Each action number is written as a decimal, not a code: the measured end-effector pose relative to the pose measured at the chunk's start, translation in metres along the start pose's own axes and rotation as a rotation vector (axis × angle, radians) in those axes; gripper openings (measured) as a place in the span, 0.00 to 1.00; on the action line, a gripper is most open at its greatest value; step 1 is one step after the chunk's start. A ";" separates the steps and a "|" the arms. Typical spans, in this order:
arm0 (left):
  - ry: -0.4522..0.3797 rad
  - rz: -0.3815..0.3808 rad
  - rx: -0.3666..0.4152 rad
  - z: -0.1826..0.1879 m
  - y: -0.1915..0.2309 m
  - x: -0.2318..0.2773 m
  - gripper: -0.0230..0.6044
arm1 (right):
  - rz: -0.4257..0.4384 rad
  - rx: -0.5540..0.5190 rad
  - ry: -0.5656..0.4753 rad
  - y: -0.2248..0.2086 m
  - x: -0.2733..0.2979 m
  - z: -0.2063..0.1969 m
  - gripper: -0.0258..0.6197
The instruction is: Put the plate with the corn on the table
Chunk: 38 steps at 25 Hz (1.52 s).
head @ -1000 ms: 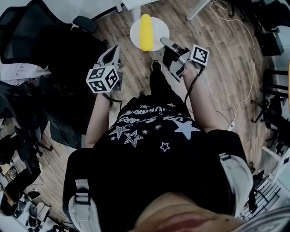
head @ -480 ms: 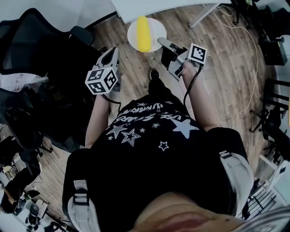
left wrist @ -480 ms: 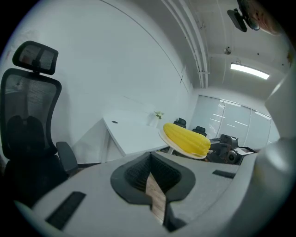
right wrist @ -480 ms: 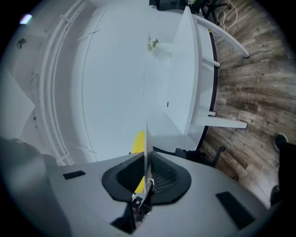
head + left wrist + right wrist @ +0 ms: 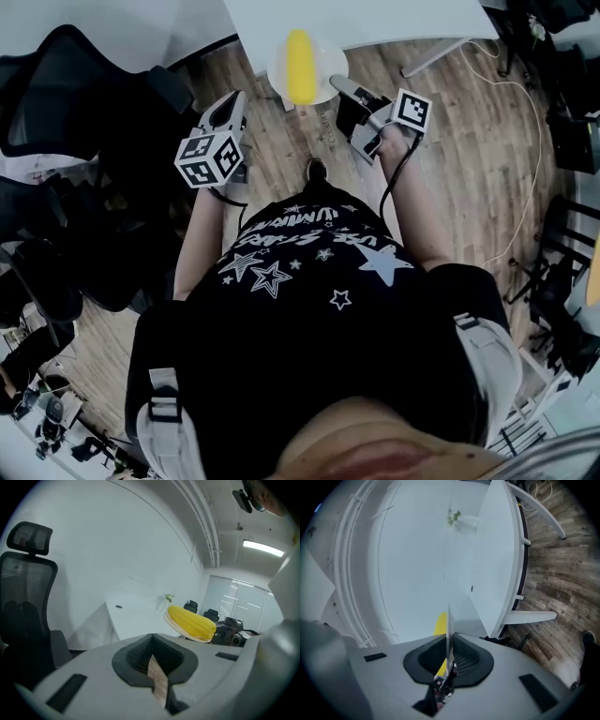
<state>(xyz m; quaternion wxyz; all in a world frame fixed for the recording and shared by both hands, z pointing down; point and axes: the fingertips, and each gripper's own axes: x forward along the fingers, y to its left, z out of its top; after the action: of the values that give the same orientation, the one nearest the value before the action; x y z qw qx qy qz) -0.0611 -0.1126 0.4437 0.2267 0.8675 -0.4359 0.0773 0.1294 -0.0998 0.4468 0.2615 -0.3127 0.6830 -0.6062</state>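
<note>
Both arms forward — left gripper [image 5: 228, 112] fingers together; right gripper [image 5: 339, 87] fingers pinching the plate [image 5: 328, 62].

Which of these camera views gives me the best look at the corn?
The left gripper view: the corn shows whole and side-on, with its kernel rows visible, lying on its plate. The head view shows it from above, whole but small. The right gripper view shows only a yellow sliver beside the plate's edge.

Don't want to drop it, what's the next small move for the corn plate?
Probably carry the plate forward, fully over the white table, before lowering: the right gripper clamps its rim, and it seems half over floor with the corn aboard.
</note>
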 end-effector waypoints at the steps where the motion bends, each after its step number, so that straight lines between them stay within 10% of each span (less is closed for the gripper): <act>1: 0.002 0.011 0.000 0.002 -0.001 0.009 0.04 | 0.004 0.004 0.008 -0.003 0.002 0.010 0.09; 18: -0.019 0.167 -0.069 0.014 0.014 0.060 0.04 | 0.004 0.004 0.173 -0.035 0.048 0.069 0.09; 38: -0.031 0.139 -0.103 0.025 0.056 0.106 0.04 | -0.041 -0.030 0.166 -0.058 0.091 0.089 0.09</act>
<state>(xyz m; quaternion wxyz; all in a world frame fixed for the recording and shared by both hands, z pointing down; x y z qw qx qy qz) -0.0428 -0.2300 0.4749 0.2582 0.8235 -0.5019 0.0570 0.1399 -0.2307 0.4948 0.1867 -0.2789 0.7046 -0.6252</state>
